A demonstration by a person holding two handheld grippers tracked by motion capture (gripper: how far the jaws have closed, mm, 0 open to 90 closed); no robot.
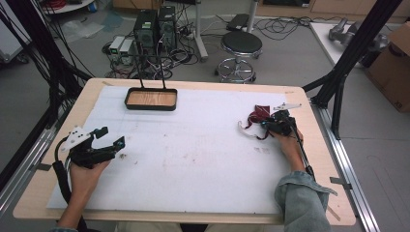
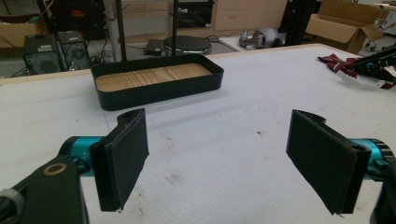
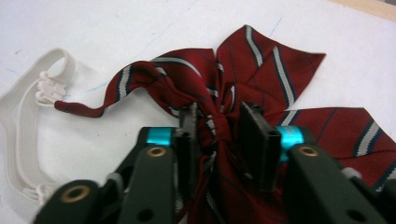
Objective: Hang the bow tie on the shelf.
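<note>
The right gripper (image 3: 219, 126) is clamped on the knot of the red striped bow tie (image 3: 243, 79), whose white elastic strap (image 3: 28, 107) trails off beside it, while the left gripper (image 2: 217, 158) stands wide open over bare table.

Even, bright indoor light; soft shadows, slightly blurry close-ups.

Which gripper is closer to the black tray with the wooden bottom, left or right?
Left. The left gripper sits at the table's near left, open, with the tray ahead of it. The right gripper is far across on the right, shut on the red striped bow tie.
</note>
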